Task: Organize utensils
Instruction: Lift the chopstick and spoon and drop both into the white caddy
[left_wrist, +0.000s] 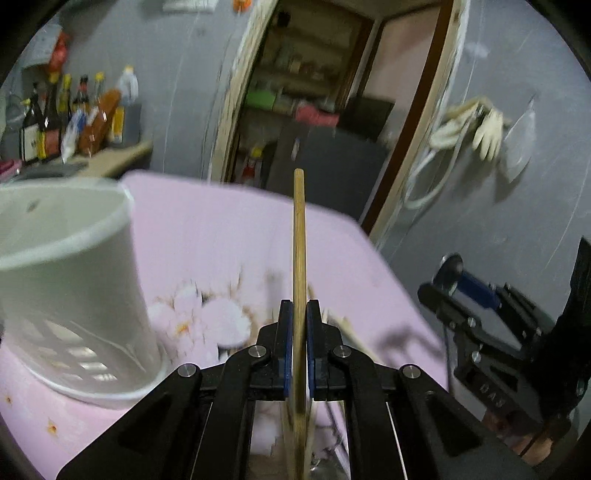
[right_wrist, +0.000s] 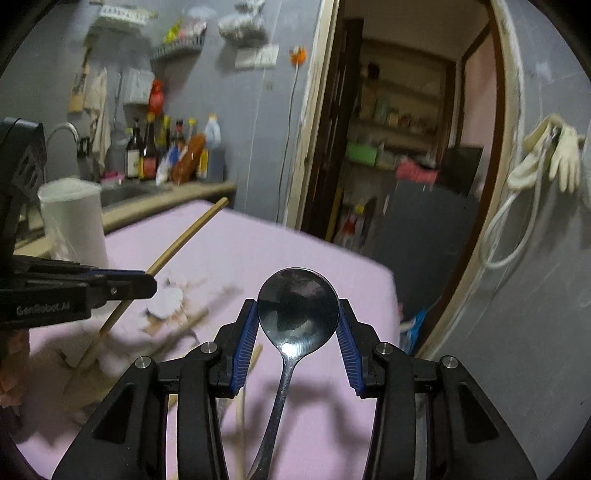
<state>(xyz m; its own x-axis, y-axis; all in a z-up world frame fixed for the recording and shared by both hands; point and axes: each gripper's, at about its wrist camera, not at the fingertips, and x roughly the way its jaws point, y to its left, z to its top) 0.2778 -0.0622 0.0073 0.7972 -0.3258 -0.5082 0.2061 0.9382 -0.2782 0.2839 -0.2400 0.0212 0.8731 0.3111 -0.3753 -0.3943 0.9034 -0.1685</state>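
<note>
My left gripper (left_wrist: 299, 306) is shut on a wooden chopstick (left_wrist: 299, 236) that points straight ahead above the pink table (left_wrist: 207, 236). A white perforated utensil holder (left_wrist: 70, 280) stands close at its left. My right gripper (right_wrist: 298, 314) is shut on a metal spoon (right_wrist: 297, 299), its pads pressing both sides of the bowl while the handle hangs down toward the camera. The right wrist view shows the left gripper (right_wrist: 147, 284) at the left with the chopstick (right_wrist: 184, 240) slanting up through it, and the holder (right_wrist: 74, 221) behind. The right gripper (left_wrist: 443, 288) with the spoon shows at the right in the left wrist view.
More chopsticks (right_wrist: 184, 325) lie on the flowered pink tablecloth (right_wrist: 295, 251). Bottles (right_wrist: 166, 151) line a counter at the back left beside a sink. An open doorway (right_wrist: 399, 147) leads to shelves. White gloves (right_wrist: 554, 155) hang on the grey wall at right.
</note>
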